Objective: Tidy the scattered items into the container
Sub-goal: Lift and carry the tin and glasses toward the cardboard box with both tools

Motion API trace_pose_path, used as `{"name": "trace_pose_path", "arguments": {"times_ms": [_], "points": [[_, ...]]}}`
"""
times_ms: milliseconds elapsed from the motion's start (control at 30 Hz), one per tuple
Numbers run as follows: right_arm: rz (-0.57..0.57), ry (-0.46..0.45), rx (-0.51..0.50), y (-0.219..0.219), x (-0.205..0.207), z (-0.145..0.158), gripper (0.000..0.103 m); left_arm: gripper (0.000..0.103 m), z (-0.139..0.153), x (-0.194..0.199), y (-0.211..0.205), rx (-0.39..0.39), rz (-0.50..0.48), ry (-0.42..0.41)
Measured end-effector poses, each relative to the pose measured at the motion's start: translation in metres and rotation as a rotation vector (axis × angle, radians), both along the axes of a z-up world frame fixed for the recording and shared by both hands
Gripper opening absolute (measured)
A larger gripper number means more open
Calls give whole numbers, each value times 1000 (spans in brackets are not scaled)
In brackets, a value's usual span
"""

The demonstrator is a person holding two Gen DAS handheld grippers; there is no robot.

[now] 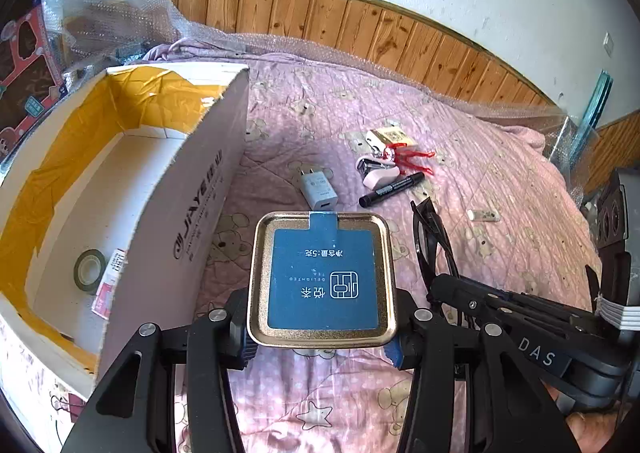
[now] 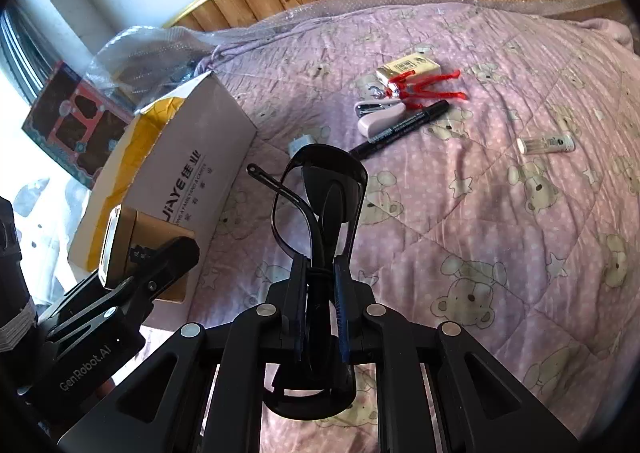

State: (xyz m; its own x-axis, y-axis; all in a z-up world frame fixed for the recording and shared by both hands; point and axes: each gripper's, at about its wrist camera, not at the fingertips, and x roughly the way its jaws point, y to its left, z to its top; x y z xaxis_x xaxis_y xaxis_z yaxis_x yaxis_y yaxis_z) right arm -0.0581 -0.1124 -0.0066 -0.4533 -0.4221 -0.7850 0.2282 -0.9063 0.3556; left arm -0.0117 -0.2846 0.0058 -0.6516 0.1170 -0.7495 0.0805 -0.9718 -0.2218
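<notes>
Left gripper (image 1: 322, 337) clamped on square gold tea tin with blue label (image 1: 322, 279), frame centre: rigid, light, slick metal; hold by side walls. Right gripper (image 2: 320, 317) pinching folded black sunglasses (image 2: 320, 193), centre frame: light, lenses likely scratch-prone. White cardboard box with yellow tape (image 1: 120, 189), frame left.

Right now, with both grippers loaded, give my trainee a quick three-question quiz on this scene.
1. True or false: the left gripper holds the tin.
2. What does the right gripper hold? A marker, B sunglasses, C charger.
3. Fill in: the tape roll lies inside the ____.

Key: 1 true. 2 B, the sunglasses; the marker and charger lie on the quilt. 3 box.
</notes>
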Motion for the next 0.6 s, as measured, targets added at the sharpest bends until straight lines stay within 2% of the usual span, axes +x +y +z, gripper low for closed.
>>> {"name": "trace_pose_path", "arguments": {"times_ms": [367, 600], "points": [[66, 61, -15, -27, 14, 34, 13, 50, 38, 21, -22, 39, 27, 86], [121, 99, -11, -51, 19, 54, 13, 50, 49, 29, -44, 46, 62, 113]]}}
